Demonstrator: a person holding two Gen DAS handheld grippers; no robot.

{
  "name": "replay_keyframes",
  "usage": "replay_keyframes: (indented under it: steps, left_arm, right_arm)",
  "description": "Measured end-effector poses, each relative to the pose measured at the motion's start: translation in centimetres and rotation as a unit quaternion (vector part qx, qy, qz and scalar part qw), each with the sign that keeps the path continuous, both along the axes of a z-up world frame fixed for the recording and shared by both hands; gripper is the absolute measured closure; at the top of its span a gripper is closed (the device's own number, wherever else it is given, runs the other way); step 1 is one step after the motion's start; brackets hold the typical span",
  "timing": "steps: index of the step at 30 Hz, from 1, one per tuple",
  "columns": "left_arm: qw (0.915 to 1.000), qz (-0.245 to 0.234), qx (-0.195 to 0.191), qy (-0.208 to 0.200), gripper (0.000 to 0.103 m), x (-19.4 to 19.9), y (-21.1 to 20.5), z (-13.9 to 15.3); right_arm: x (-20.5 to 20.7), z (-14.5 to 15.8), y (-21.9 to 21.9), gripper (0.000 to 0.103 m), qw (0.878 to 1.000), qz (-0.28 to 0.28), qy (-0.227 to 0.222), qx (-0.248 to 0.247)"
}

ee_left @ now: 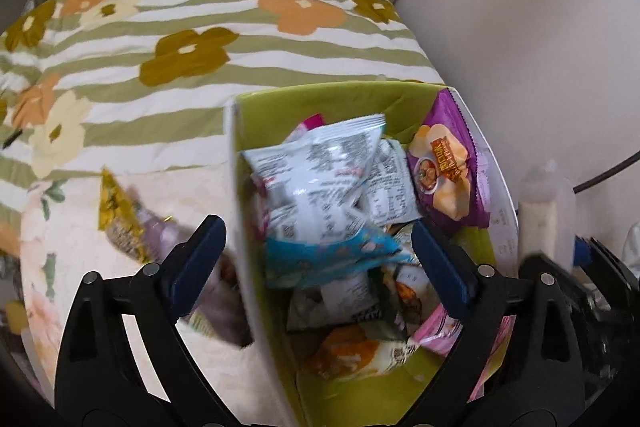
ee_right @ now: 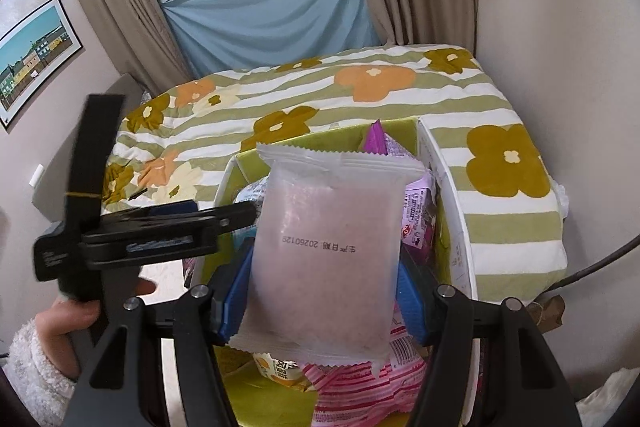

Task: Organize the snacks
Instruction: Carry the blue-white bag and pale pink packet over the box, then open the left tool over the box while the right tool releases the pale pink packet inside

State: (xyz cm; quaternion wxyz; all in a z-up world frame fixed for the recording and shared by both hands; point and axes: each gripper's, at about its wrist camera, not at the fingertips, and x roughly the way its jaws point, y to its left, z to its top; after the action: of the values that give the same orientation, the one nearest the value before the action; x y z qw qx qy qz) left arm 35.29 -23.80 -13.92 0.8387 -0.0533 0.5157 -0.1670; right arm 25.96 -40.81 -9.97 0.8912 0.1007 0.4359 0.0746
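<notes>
**Pink packet over the snack box**

Right claw [ee_right: 324, 291] is clamped on a frosted pink packet [ee_right: 324, 251], hanging right above the green box [ee_right: 320, 143] stuffed with snacks. Only the left cam shows the yellow packet [ee_left: 120, 223] lying on the bedding, left of the spread-open left claw [ee_left: 316, 247], which straddles the box's white wall [ee_left: 240, 211]. The right cam catches the left claw [ee_right: 160, 227] side-on.

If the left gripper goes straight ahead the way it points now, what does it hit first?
Probably the box's white side wall, which runs between the open left gripper's fingers; just right of it, the blue snack packet. Depth is unclear.
</notes>
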Motion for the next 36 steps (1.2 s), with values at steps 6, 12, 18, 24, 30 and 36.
replay_keyframes:
  steps: [6,12,18,24,30,36]
  left_arm:
    - [0.9997,0.022,0.008,-0.012,0.009,-2.2,2.1,0.6]
    - [0.9993,0.030,0.022,-0.010,0.009,-3.4,2.7,0.1]
    - [0.9987,0.037,0.034,-0.007,0.009,-4.1,3.3,-0.3]
    - [0.9986,0.043,0.030,0.005,0.009,-5.1,4.0,-0.9]
    - [0.9986,0.044,0.029,-0.002,0.009,-6.1,4.5,-0.4]
    - [0.9983,0.045,0.027,-0.023,0.009,-7.6,6.2,1.5]
  right_arm:
    - [1.5,0.1,1.0,0.044,0.999,0.033,-0.011,-0.025]
    - [3.6,-0.7,1.9,0.044,0.998,0.045,0.004,-0.033]
    - [4.1,-2.2,1.6,0.042,0.999,0.030,0.013,-0.025]
    - [2.6,-1.9,1.1,0.011,1.000,0.021,0.008,-0.020]
    - [1.5,-1.6,1.3,0.011,0.999,0.019,-0.001,-0.037]
    - [0.4,-0.1,1.6,0.010,0.999,0.018,-0.020,-0.040]
